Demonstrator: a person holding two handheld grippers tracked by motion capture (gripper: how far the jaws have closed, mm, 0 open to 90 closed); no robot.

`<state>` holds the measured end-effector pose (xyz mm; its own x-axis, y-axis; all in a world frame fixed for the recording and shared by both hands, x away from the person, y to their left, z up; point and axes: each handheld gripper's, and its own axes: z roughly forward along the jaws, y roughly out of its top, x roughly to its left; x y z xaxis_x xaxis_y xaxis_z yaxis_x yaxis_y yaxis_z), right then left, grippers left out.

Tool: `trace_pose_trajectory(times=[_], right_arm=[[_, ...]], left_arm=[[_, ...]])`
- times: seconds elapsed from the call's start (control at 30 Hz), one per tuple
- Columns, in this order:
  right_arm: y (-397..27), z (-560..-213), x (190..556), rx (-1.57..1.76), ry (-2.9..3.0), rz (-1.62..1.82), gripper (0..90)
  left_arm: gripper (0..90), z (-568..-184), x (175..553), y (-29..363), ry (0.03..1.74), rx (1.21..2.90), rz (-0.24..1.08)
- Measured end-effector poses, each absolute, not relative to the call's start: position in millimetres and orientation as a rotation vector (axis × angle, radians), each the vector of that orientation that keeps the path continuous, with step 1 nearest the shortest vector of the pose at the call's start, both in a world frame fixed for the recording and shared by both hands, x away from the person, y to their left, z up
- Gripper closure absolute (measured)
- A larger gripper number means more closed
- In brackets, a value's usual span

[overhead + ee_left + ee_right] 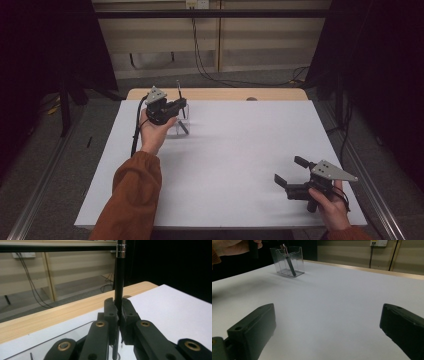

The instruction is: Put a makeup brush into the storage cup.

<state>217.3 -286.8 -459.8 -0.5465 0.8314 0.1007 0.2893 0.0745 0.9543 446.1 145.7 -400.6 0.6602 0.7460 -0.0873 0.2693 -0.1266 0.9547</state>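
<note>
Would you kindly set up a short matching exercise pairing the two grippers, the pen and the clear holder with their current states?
Things:
1. left gripper
2. right gripper
3. black pen
4. clear holder

States:
A. open, nothing between its jaws
B. stands on the white table, one dark pen leaning inside
C. shut on a thin shaft
D. held upright between jaws

Pairs: 1-C, 2-A, 3-D, 4-B

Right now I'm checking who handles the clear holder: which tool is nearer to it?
Left. The left tool is right over the holder, clamping a pen; the right tool sits open, far across the table.
</note>
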Motion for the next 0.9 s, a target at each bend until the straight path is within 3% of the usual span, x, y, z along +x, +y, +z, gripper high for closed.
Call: trace_pose_trajectory(times=[0.9], right_arm=[[-286, -460, 218, 1.098, 1.893, 1.48, 0.0]], left_arm=[[85.4, -427, 454, 136, 0.88, 1.789, 0.435]])
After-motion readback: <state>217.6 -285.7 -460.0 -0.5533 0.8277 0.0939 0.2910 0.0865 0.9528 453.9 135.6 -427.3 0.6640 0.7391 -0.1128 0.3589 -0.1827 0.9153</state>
